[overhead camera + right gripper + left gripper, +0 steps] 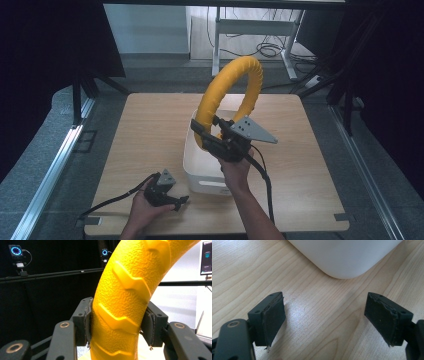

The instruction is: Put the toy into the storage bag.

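yellow ring's lower end hidden behind right gripper, inside white bin

wooden table | desk frame behind | floor cables

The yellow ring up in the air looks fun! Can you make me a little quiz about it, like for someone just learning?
1. True or false: the right gripper is squeezing the yellow ring.
2. What sits on the wooden table right under the ring? A) a white tub B) a red cup C) a book
3. Fill in: the fingers of the left gripper are ____, with nothing between them.

Key:
1. True; its fingers press on both sides of the ring.
2. A, the white tub.
3. Open; that gripper rests low by the tub's near corner.
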`<state>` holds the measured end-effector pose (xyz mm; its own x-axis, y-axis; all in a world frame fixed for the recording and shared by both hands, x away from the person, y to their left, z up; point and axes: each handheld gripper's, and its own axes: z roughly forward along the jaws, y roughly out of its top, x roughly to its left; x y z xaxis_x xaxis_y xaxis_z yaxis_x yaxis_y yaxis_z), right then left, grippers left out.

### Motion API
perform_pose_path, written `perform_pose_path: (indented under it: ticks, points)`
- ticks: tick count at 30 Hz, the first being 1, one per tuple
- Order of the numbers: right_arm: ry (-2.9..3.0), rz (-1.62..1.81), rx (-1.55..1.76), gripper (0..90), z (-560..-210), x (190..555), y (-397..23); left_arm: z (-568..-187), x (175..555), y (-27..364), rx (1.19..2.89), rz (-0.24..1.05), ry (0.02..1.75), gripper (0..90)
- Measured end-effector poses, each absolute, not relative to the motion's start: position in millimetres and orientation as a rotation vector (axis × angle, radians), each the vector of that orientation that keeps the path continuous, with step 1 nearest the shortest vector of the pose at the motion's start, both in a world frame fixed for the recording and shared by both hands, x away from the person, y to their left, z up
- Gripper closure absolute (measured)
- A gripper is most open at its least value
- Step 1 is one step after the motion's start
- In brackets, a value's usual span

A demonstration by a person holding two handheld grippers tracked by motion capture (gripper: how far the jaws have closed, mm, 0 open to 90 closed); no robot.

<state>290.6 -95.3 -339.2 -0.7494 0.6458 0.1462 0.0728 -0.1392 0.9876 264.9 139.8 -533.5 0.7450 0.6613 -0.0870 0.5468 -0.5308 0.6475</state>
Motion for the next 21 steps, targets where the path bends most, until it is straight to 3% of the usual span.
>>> perform_pose_path:
  ticks: [21]
  points:
    - [1.767,1.932,0.834,48.2,-373.8,283.4,-71.0,-533.9,264.9,139.7,2.28,0.215,0.902,17.0]
